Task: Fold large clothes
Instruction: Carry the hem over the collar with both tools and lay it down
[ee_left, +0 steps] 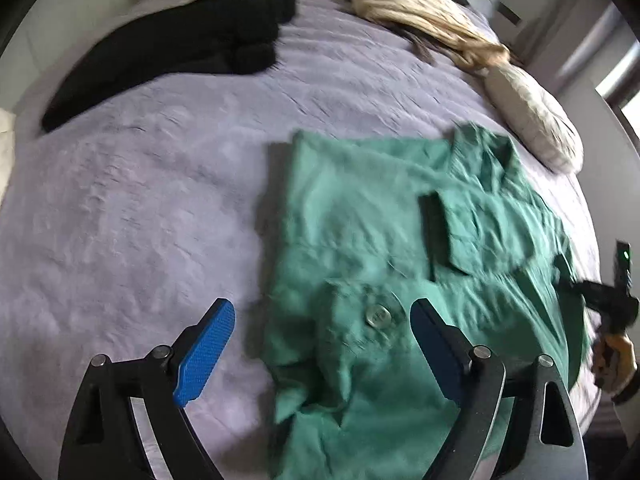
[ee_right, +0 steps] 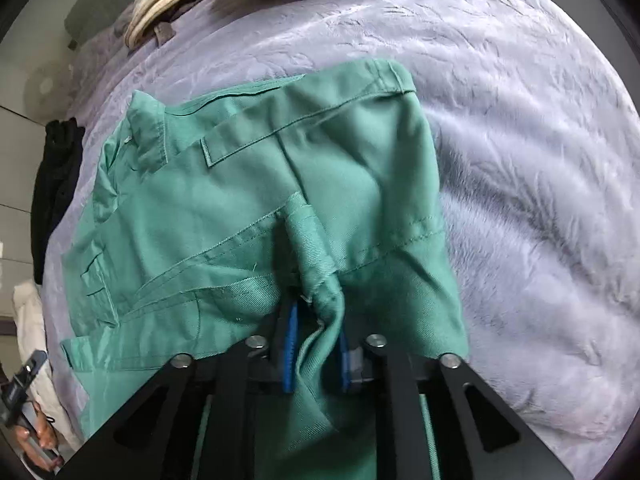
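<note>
A green garment (ee_left: pixel 360 208) lies partly folded on the lavender bedspread (ee_left: pixel 120 200), a button showing near its close edge. My left gripper (ee_left: pixel 322 308) hovers over that edge, jaws wide open and empty; its right finger (ee_left: pixel 436 344) is above the cloth, its left finger (ee_left: pixel 208 344) above bare bedspread. In the right wrist view the green garment (ee_right: pixel 248 200) fills the middle. My right gripper (ee_right: pixel 316 344) is shut on a bunched fold of it, the blue pads (ee_right: pixel 290 344) close on either side. The fingertips are hidden under the cloth.
A black garment (ee_left: pixel 172 48) lies at the far left of the bed, a blond-beige one (ee_left: pixel 424 16) at the far side, and a white quilted item (ee_left: pixel 532 120) to the right. A person's hand (ee_left: pixel 616 360) shows at the right edge.
</note>
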A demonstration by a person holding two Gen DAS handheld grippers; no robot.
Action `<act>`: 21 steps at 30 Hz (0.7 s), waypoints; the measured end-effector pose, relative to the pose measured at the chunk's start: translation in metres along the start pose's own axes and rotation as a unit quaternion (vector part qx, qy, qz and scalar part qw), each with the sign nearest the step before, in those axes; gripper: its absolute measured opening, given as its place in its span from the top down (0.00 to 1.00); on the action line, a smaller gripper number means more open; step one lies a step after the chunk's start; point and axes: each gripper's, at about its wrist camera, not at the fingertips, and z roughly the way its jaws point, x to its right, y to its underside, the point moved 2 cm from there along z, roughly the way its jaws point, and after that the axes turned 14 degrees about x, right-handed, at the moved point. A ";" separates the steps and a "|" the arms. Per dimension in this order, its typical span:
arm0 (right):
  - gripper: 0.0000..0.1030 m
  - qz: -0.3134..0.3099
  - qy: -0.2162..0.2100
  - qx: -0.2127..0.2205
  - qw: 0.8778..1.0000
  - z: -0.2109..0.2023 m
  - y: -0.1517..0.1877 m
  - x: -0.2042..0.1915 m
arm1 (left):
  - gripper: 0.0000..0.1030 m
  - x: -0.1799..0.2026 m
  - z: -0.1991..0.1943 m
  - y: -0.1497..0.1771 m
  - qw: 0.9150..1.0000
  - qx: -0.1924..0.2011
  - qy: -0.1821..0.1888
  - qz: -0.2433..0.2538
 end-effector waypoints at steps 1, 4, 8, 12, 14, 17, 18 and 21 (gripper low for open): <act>0.71 -0.002 -0.004 0.005 1.000 0.001 0.002 0.000 | 0.13 0.004 0.010 0.004 1.000 -0.012 0.011 0.004; 0.47 -0.015 -0.026 0.017 0.999 0.003 0.006 -0.006 | 0.13 0.018 0.037 0.016 0.999 -0.045 0.024 0.017; 0.45 -0.062 -0.009 0.026 0.998 -0.002 0.013 -0.021 | 0.70 0.032 0.045 0.024 0.998 -0.034 0.002 0.043; 0.88 -0.106 0.032 0.037 0.993 -0.012 0.017 -0.033 | 0.76 0.038 0.007 0.018 0.998 0.006 0.011 0.061; 0.90 -0.102 0.016 0.063 0.993 -0.039 0.018 -0.033 | 0.76 0.041 -0.017 0.010 0.997 0.027 0.020 0.071; 0.90 -0.084 -0.003 0.098 0.992 -0.073 0.014 -0.031 | 0.76 0.045 -0.045 -0.015 0.995 0.060 0.026 0.071; 0.91 -0.080 -0.010 0.115 0.990 -0.086 0.009 -0.033 | 0.76 0.047 -0.050 -0.026 0.994 0.073 0.025 0.073; 0.91 -0.089 -0.013 0.153 0.984 -0.104 -0.012 -0.040 | 0.76 0.054 -0.045 -0.057 0.990 0.106 0.024 0.091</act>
